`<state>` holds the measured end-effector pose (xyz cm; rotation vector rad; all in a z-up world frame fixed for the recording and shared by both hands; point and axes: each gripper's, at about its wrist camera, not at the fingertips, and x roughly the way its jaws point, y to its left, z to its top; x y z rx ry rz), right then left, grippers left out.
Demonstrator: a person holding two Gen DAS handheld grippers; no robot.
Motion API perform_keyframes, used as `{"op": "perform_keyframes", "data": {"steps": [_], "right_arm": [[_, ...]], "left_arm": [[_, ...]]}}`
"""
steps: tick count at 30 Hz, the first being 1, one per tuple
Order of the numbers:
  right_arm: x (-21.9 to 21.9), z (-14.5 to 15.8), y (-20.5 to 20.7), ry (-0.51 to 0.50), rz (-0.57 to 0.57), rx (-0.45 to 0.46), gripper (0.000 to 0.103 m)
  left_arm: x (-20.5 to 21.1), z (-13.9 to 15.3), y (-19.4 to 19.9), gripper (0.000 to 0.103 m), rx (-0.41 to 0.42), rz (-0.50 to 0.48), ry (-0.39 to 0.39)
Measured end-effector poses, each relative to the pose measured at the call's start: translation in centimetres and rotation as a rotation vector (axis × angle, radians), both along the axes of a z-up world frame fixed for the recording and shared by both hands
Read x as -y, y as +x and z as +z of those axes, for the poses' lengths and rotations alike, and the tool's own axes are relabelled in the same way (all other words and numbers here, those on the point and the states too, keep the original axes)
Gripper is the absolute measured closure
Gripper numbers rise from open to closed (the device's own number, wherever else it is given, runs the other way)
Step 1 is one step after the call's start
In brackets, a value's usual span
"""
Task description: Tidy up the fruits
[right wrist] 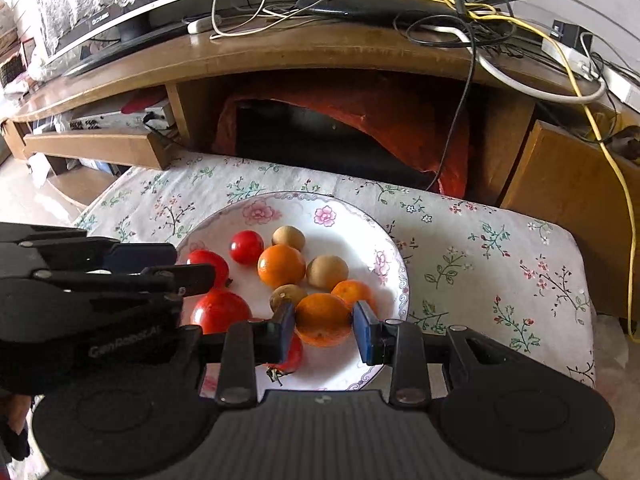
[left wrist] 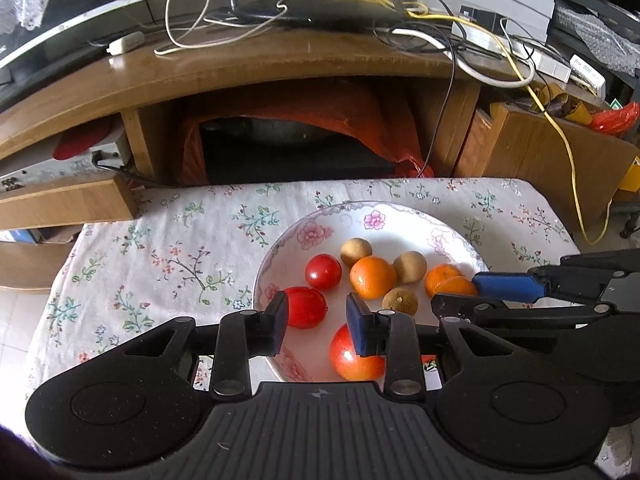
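Note:
A white flowered plate [left wrist: 320,224] [right wrist: 280,200] on the floral cloth holds several fruits: red tomatoes, oranges and brown round fruits. My left gripper [left wrist: 318,326] hovers low over the plate's near left part, open. A red tomato [left wrist: 306,306] [right wrist: 210,264] lies against its left finger without being pinched, and a bigger red fruit [left wrist: 352,358] sits behind its right finger. My right gripper [right wrist: 324,330] [left wrist: 456,294] is shut on an orange [right wrist: 323,320] at the plate's near right side. A second orange [right wrist: 352,292] lies just behind it. Another orange [left wrist: 372,278] rests mid-plate.
The floral cloth [left wrist: 180,264] covers a small table whose edges drop off left and right. Directly behind stands a wooden TV stand [left wrist: 280,60] carrying a router, loose cables and a screen. Inside its open shelf lies an orange-red bag [left wrist: 360,120].

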<state>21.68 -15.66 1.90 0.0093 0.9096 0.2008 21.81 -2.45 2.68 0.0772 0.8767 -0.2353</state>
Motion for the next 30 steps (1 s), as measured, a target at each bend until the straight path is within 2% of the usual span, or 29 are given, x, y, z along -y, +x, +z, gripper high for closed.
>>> {"op": "perform_keyframes", "data": {"steps": [8,17,27,28,30], "right_arm": [[0.1,0.2,0.1,0.022,-0.01,-0.004,0.07],[1.1,0.8,-1.3,0.021,-0.067,-0.001,0.07],[0.6,1.7,-4.6,0.009,-0.069,-0.004,0.066],[0.6,1.7,-4.8,0.011,-0.071,-0.008,0.065],[0.5,1.7,-5.3,0.011,-0.068,-0.009,0.065]], "left_arm": [[-0.6,0.3,0.0,0.057,0.0,0.016,-0.011],[-1.0,0.6,-2.2,0.045,0.02,0.021,0.025],[-0.9,0.8,-5.0,0.026,0.023,0.039,0.035],[-0.9,0.8,-5.2,0.021,0.024,0.044,0.042],[-0.8,0.8,-5.7,0.018,0.037,0.056,0.069]]}}
